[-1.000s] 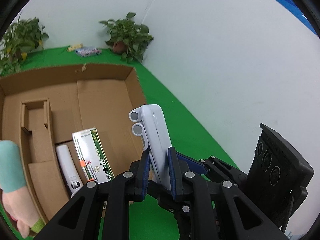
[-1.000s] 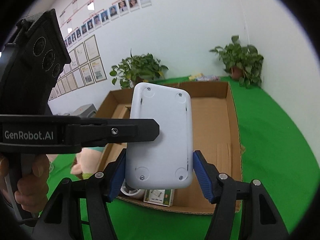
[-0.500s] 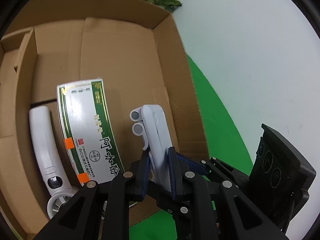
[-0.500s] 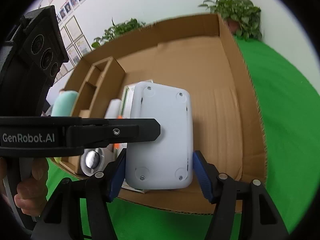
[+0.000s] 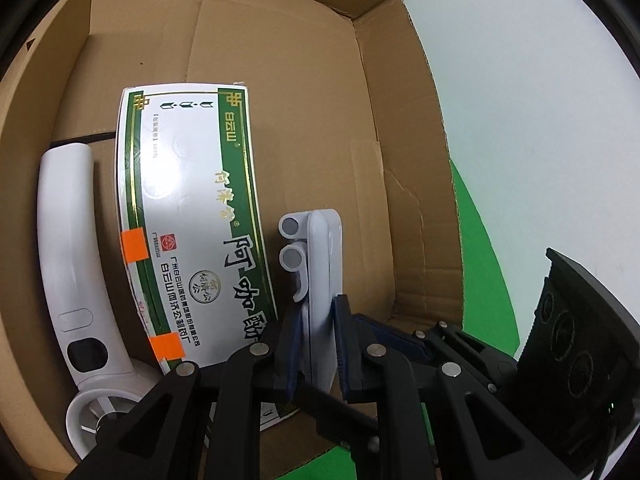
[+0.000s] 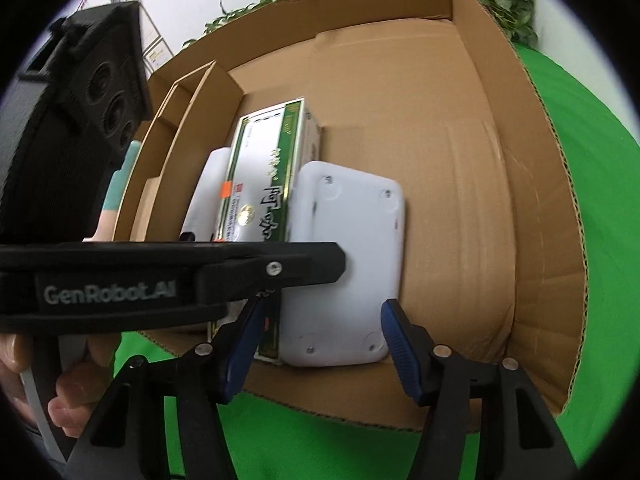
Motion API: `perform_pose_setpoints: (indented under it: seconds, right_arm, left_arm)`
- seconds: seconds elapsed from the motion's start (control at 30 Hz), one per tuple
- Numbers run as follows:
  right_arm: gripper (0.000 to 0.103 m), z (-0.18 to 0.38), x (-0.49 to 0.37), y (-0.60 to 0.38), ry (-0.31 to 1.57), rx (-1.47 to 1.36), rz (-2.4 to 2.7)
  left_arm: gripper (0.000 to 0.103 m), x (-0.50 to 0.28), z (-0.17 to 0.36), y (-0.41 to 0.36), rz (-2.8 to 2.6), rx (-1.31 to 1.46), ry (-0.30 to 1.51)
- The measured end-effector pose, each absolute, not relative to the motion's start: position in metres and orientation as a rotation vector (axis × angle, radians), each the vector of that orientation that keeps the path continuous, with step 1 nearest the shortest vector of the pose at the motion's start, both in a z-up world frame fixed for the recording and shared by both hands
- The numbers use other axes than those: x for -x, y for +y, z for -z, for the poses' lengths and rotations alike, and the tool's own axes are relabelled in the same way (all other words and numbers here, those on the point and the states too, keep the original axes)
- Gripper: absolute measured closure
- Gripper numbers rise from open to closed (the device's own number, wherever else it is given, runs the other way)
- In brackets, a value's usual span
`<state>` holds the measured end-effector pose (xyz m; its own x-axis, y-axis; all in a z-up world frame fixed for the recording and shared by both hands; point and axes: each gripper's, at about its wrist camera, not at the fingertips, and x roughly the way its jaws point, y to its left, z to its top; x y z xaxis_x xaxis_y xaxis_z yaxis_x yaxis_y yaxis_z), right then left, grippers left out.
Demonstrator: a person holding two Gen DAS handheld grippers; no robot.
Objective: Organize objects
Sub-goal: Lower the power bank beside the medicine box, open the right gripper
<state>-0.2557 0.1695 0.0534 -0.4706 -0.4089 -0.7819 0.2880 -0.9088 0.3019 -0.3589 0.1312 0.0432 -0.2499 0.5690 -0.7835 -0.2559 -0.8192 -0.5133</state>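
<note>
1. Keep the left gripper (image 5: 318, 320) clamped on the thin edge of the white flat plastic device (image 5: 320, 264); held upright there, low over the floor of the brown cardboard box (image 5: 400, 120), just beside the green-and-white medicine carton (image 5: 180, 220).
2. Note the right gripper (image 6: 320, 340): closing around the broad sides of the device, not yet pressing on both; cannot tell whether one pad already touches.
3. Lower slowly and straight, into the bare floor between the carton and the right wall of the box.
4. Avoid pushing the carton towards the white curved plastic handle (image 5: 68, 260) lying on its other side.
5. Lay the device flat or lean it on the carton, then release only when resting, since smooth plastic probably slips.
6. Withdraw upward, clear of the box rim.
</note>
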Motion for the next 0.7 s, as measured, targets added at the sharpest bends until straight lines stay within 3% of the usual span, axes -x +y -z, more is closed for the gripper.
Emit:
perform_pose_setpoints:
  seconds: [0.13,0.23,0.4,0.43,0.57,0.63,0.7]
  right_arm:
    - [0.043,-0.058,0.248,0.17,-0.138,-1.292,2.39]
    - [0.066,-0.059,0.245,0.178,-0.164,-1.275,2.409]
    - [0.079,-0.06,0.242,0.179,-0.178,-1.27,2.393]
    - [0.091,-0.06,0.241,0.177,-0.159,-1.283,2.406]
    - [0.092,-0.054,0.239,0.174,-0.119,-1.305,2.433]
    - [0.092,-0.058,0.235,0.174,-0.098,-1.296,2.458]
    - [0.078,-0.068,0.226,0.177,-0.109,-1.242,2.503]
  left_arm:
    - [0.089,0.356,-0.046,0.132,-2.121,1.488,-0.364]
    - [0.089,0.353,-0.049,0.134,-2.135,1.491,-0.344]
    - [0.083,0.345,-0.066,0.133,-2.179,1.47,-0.327]
    - [0.082,0.341,-0.073,0.131,-2.194,1.448,-0.32]
    - [0.077,0.321,-0.098,0.119,-2.296,1.379,-0.263]
    - [0.067,0.305,-0.114,0.106,-2.385,1.299,-0.234]
    - [0.057,0.279,-0.128,0.078,-2.504,1.199,-0.196]
